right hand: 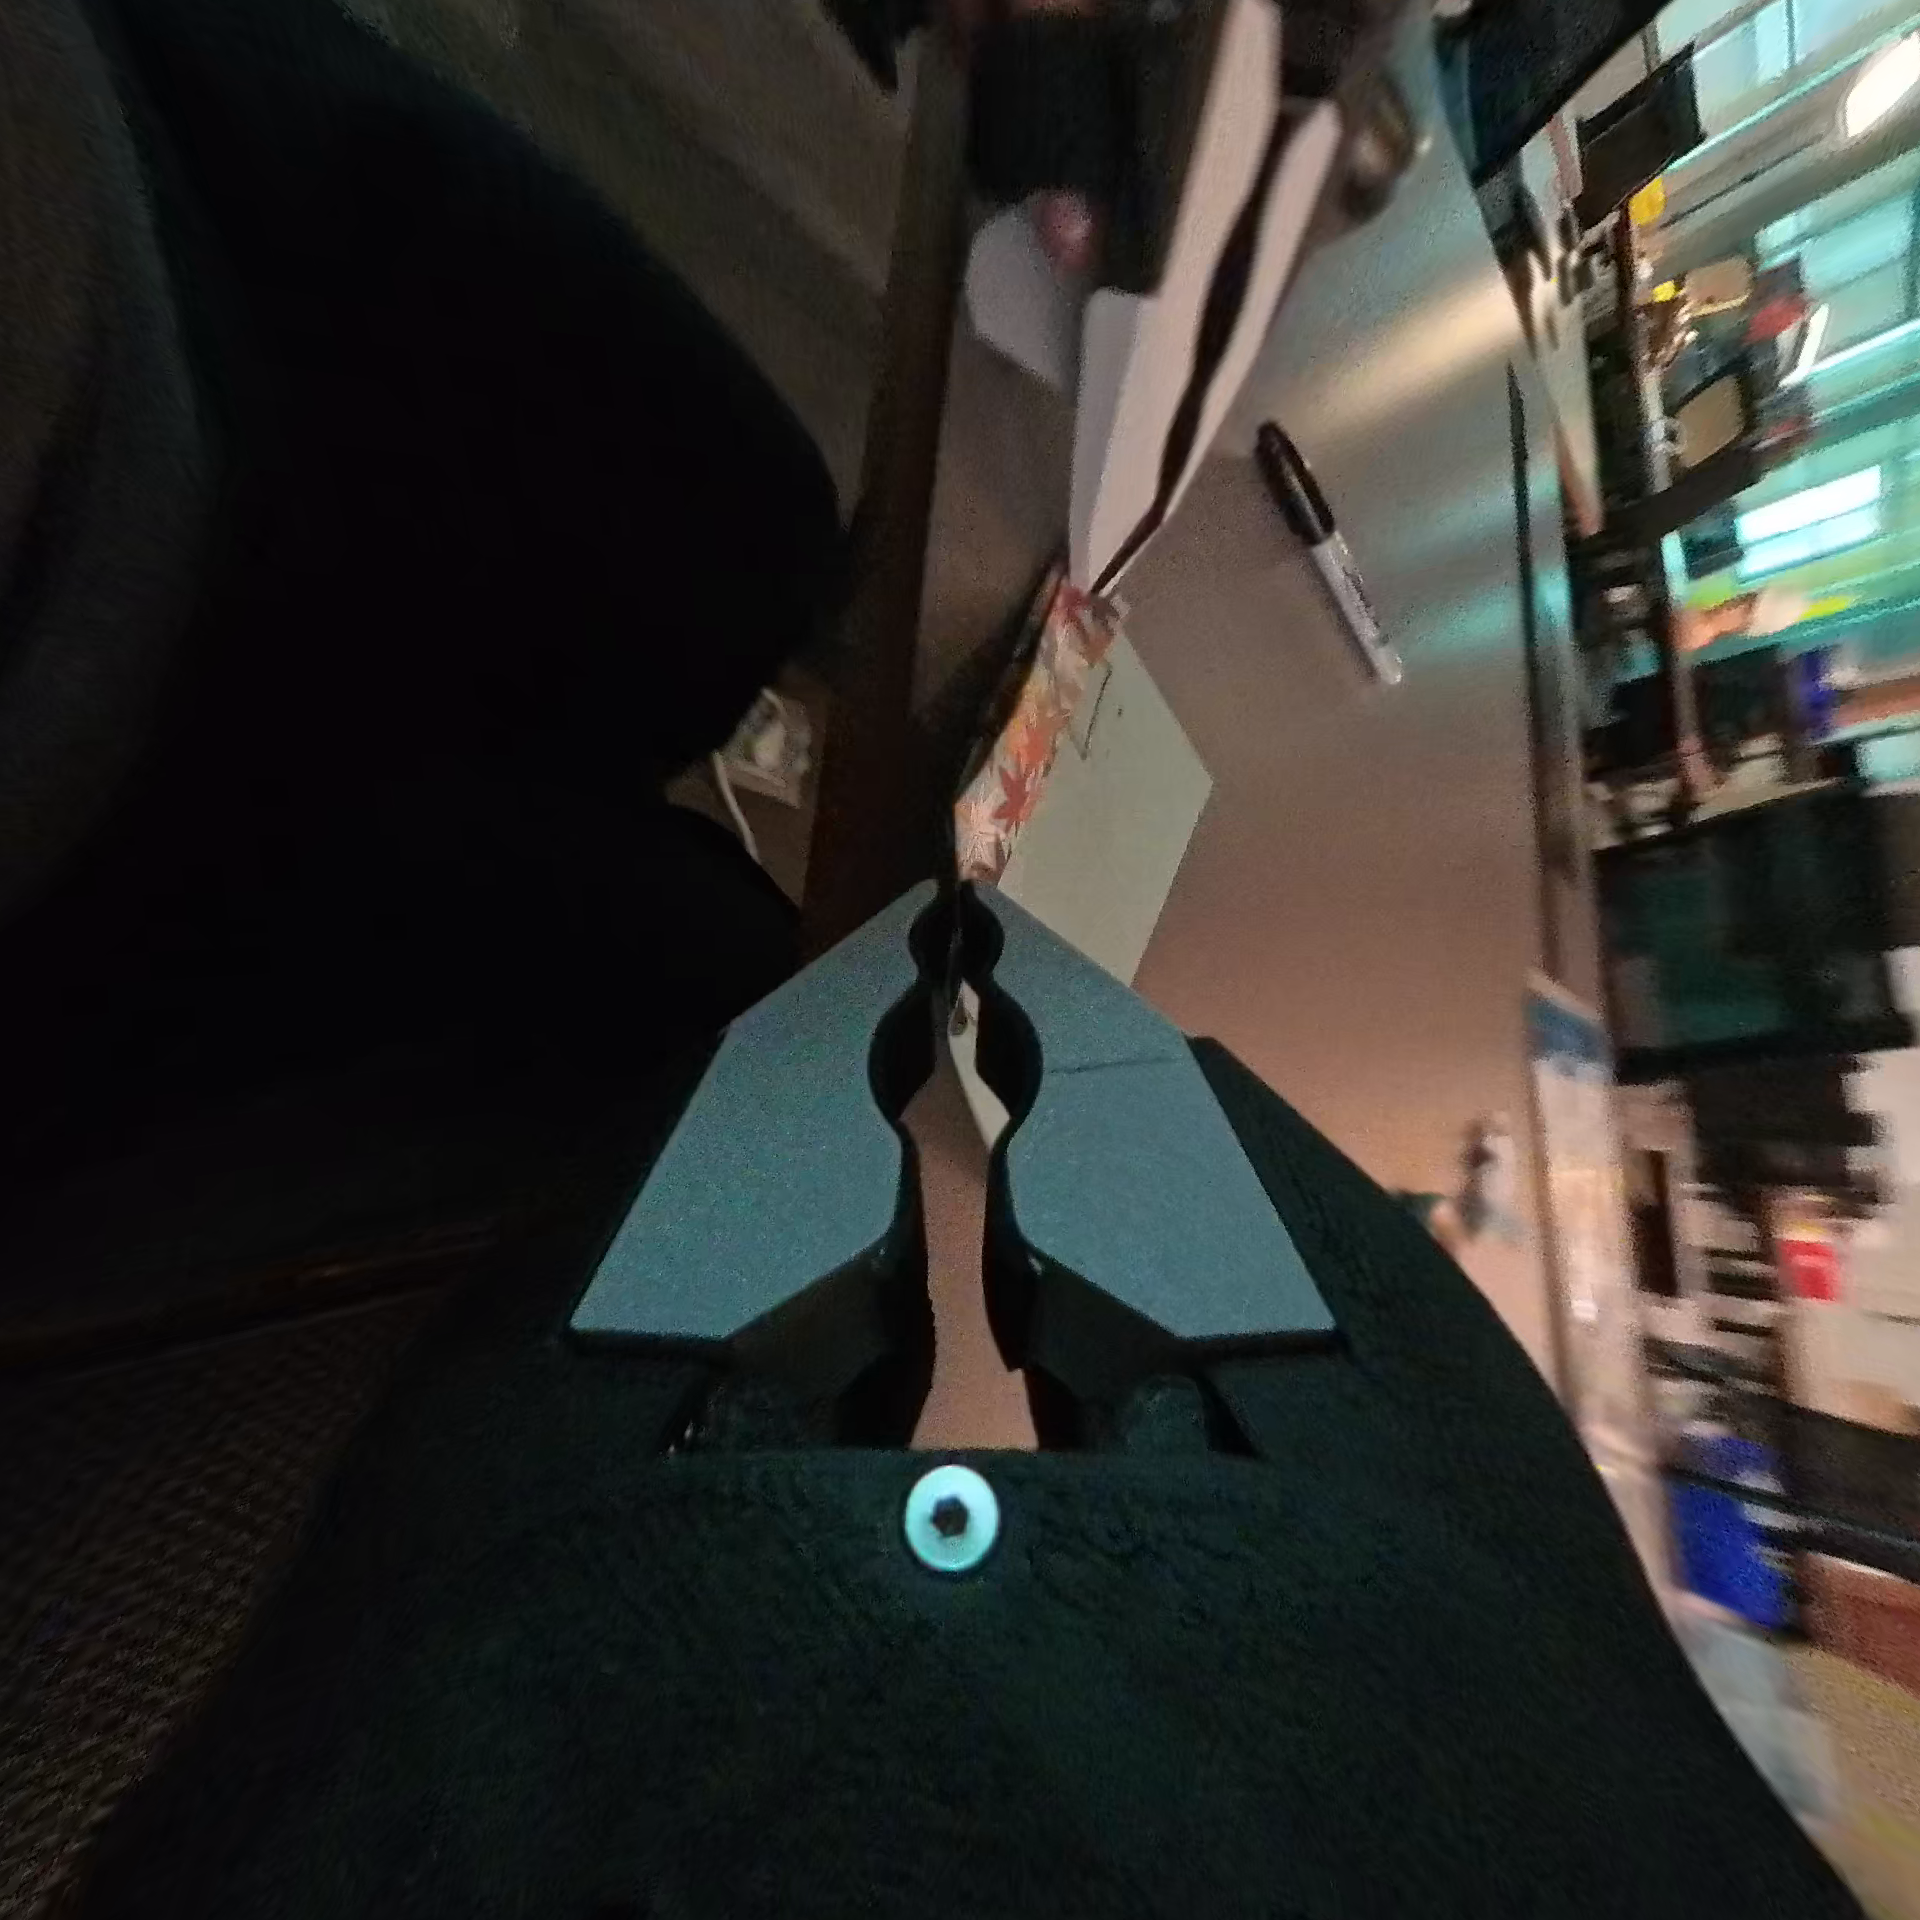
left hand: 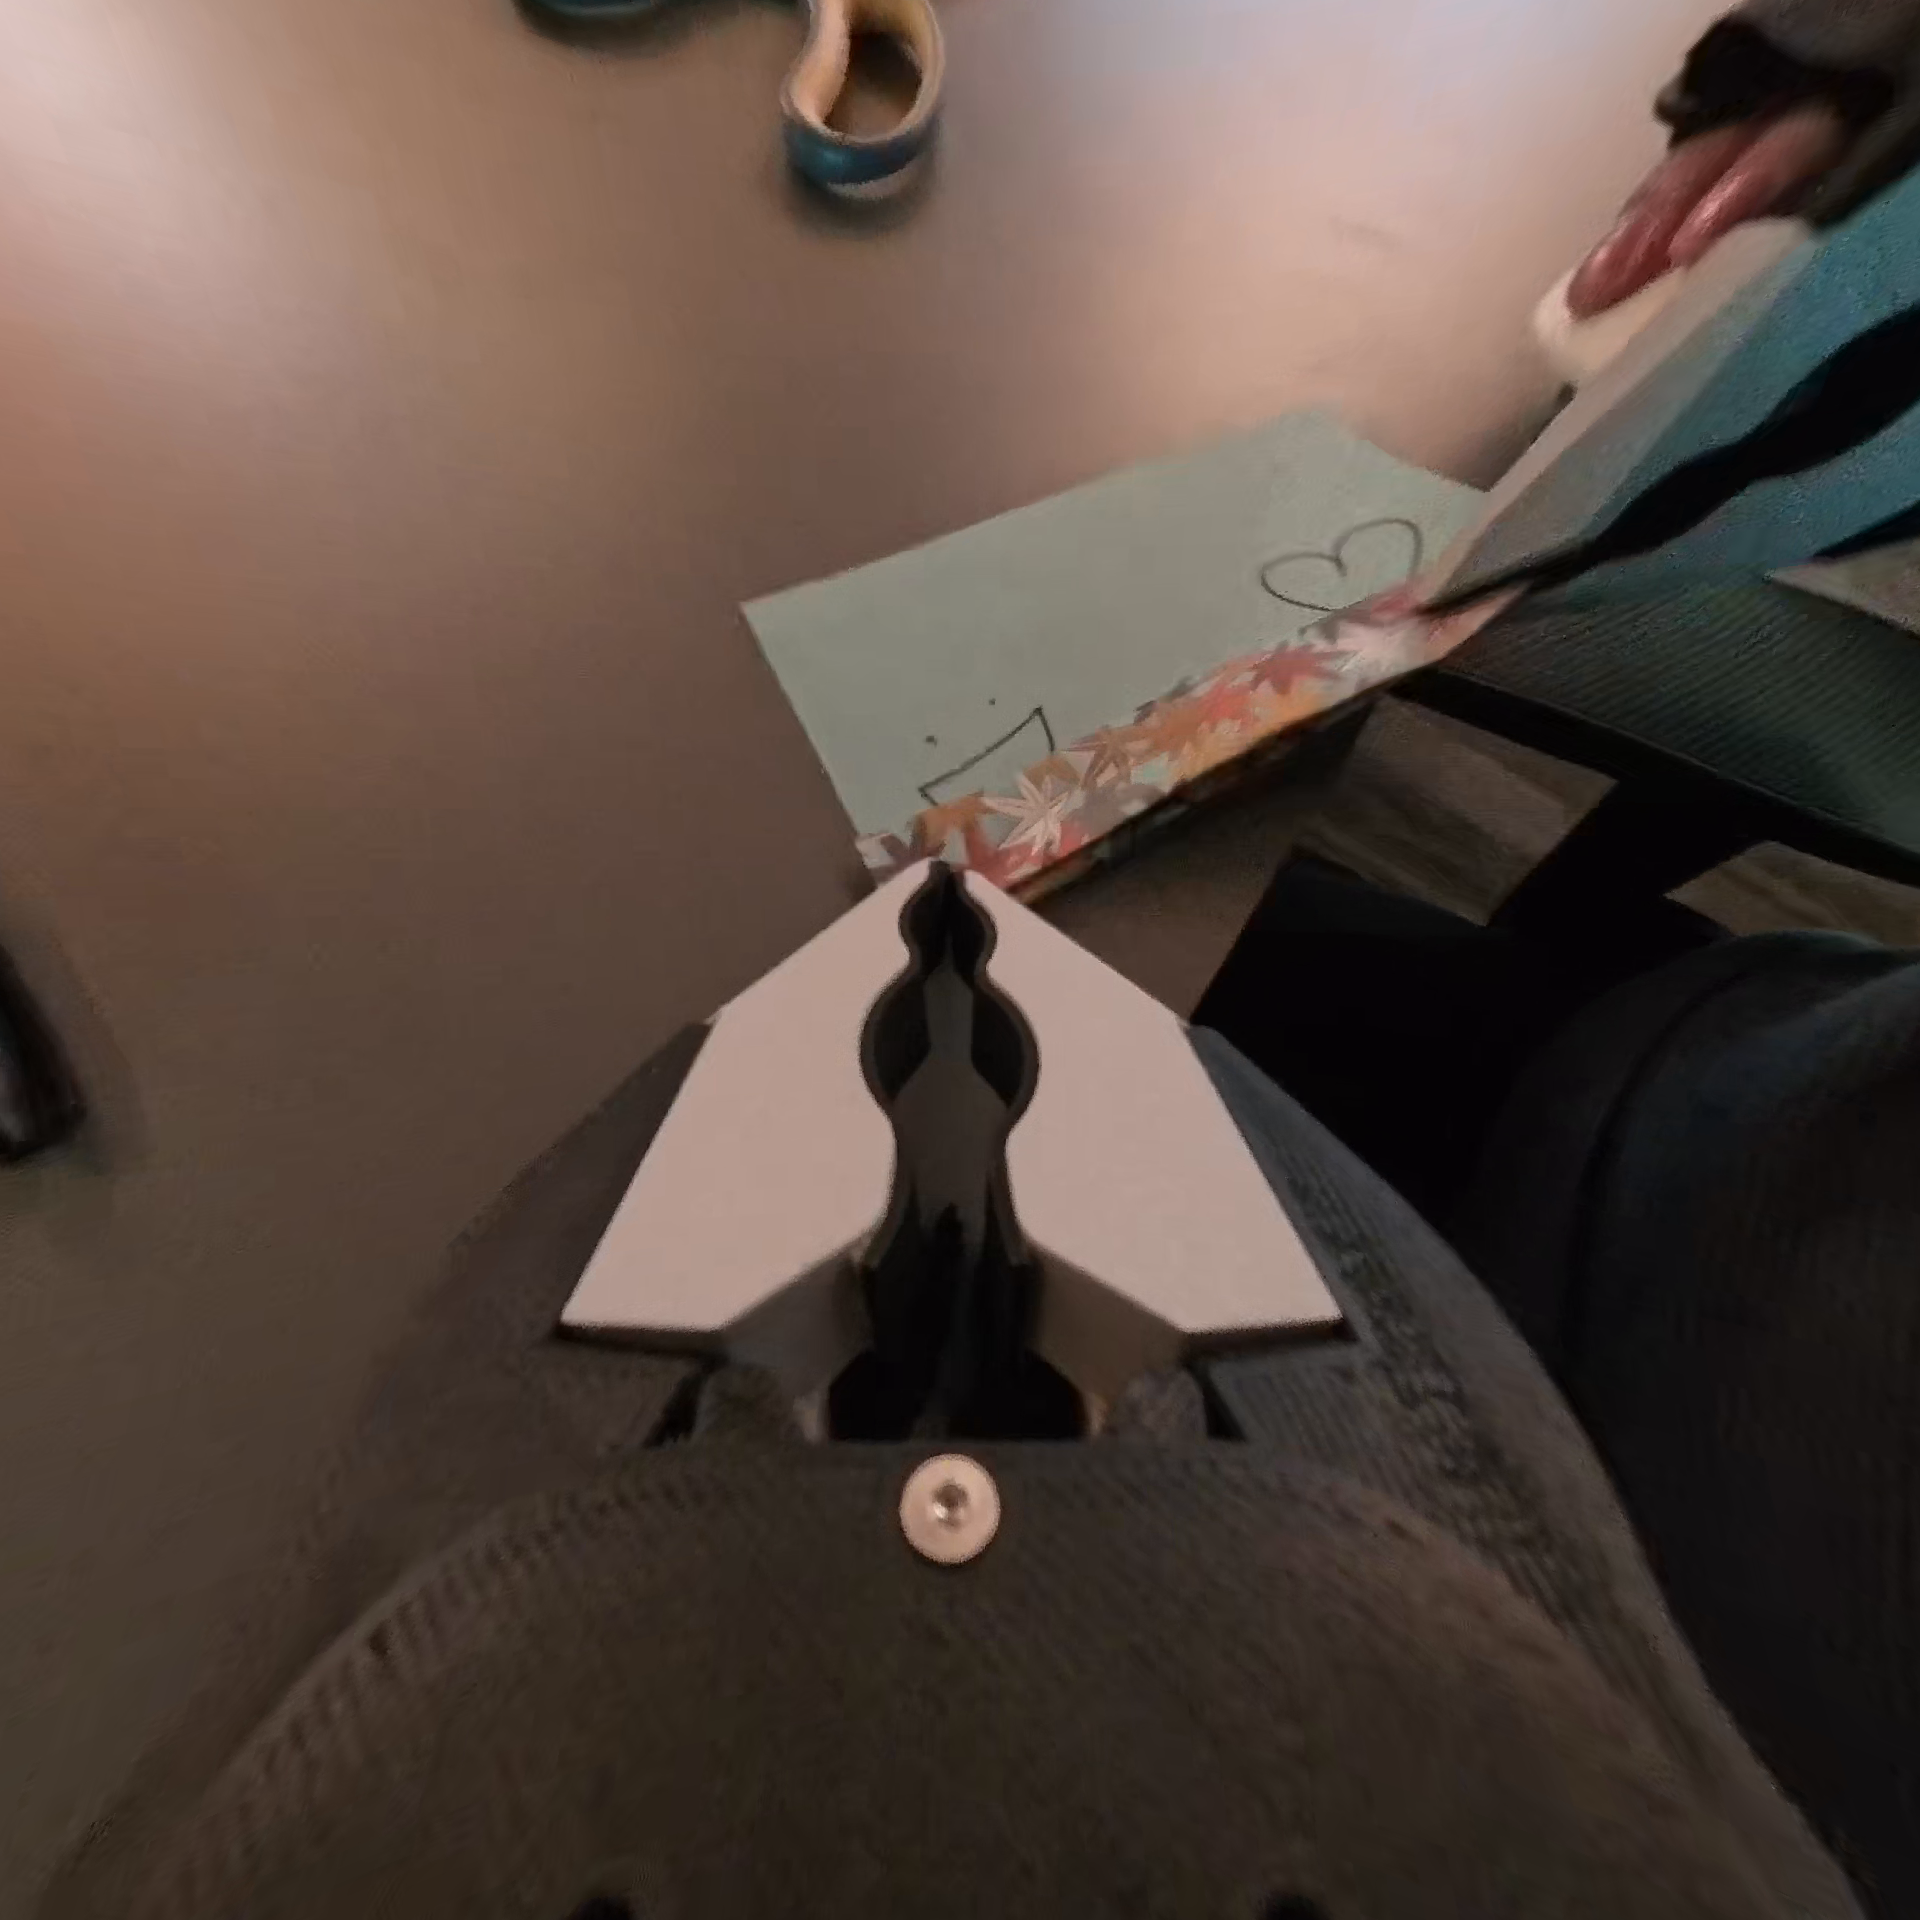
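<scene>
LEFT: your left gripper (left hand: 948,873) pinches the card's (left hand: 1091,623) leaf-patterned strip (left hand: 1143,743) at its tip | RIGHT: right gripper (right hand: 956,899) clamps the strip's far end — keep it taut | AHEAD: marker (right hand: 1325,551) on the table (left hand: 416,520), untouched

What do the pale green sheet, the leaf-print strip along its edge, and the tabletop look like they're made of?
Pale green sheet: thin matte paper or card, judging by its flat lie, crisp corners and pen-drawn outlines. Leaf-print strip: looks like patterned decorative paper or tape, slightly glossier; which one is unclear. Tabletop: smooth grey-brown laminate, probably, given its soft sheen.
</scene>
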The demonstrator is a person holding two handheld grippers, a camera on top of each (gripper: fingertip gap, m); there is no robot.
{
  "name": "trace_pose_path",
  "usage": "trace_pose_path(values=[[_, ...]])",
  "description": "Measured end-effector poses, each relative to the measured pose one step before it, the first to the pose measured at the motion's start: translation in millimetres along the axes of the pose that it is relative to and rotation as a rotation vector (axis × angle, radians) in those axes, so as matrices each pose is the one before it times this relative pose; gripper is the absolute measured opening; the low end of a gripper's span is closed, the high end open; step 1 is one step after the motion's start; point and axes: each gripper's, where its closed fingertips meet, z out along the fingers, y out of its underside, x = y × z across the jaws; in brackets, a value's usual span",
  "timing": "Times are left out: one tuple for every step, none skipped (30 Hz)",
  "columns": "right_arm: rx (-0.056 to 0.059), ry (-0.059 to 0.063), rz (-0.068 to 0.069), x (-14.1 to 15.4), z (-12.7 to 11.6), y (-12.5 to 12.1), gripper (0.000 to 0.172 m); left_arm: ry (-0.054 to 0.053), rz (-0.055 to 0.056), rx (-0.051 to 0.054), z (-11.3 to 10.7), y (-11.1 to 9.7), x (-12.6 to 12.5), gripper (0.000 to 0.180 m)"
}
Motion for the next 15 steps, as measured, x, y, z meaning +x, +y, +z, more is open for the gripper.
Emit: trace_pose_path(values=[[0.0365,-0.018,0.0645,5.26,-3.95,-3.42,0.0,-0.0259,0.0518,0.0398,-2.55,-6.75,-1.26,0.0],[0.0426,-0.0216,0.0636,5.25,-4.39,-4.51,0.0,-0.0264,0.0684,0.0713,-4.33,-12.46,0.68,0.0],[0.0464,-0.023,0.0632,5.28,-4.94,-5.86,0.0,-0.0279,0.0826,0.079,-5.62,-15.07,2.01,0.0],[0.0463,-0.0258,0.0583,4.85,-5.19,-6.78,0.0,-0.0135,0.1017,0.0654,-5.4,-14.08,4.57,0.049],[0.0423,-0.0287,0.0519,4.1,-5.12,-7.05,0.0,-0.029,0.0973,0.0536,-4.16,-12.87,1.89,0.08],[0.0373,-0.0268,0.0461,3.78,-4.78,-6.86,0.0,-0.0657,0.0588,0.0298,-3.34,-10.54,-6.38,0.088],[0.0311,-0.0251,0.0404,3.37,-4.42,-6.46,0.0,0.0049,0.0375,0.0157,-2.18,-9.03,1.19,0.092],[0.0292,-0.0233,0.0355,3.01,-3.85,-6.37,0.0,0.0542,0.015,0.0153,-1.98,-8.91,6.21,0.092],[0.029,-0.0209,0.0352,2.83,-3.44,-6.59,0.0,0.0447,0.0038,0.0145,-1.94,-8.56,3.95,0.09],[0.0235,-0.0161,0.0391,3.35,-2.81,-6.08,0.0,0.0514,0.0087,0.0109,-2.22,-6.98,4.57,0.082],[0.0173,-0.0044,0.0404,4.65,-2.37,-5.31,0.0,0.0522,0.0033,0.0141,-2.81,-6.98,4.29,0.075],[0.0098,0.0072,0.0381,5.83,-2.13,-4.2,0.0,0.0445,-0.0077,0.0242,-3.78,-7.88,2.93,0.073],[0.0057,0.0099,0.0308,5.45,-2.02,-3.64,0.0,0.0599,-0.019,0.0345,-5.16,-8.8,4.69,0.074],[0.0045,0.01,0.0254,4.73,-1.85,-3.51,0.0,0.0457,-0.0293,0.038,-5.61,-9.31,2.36,0.074],[0.0011,0.007,0.0249,3.93,-1.69,-2.9,0.0,0.0241,-0.0212,0.031,-5.34,-8.05,0.22,0.074]])
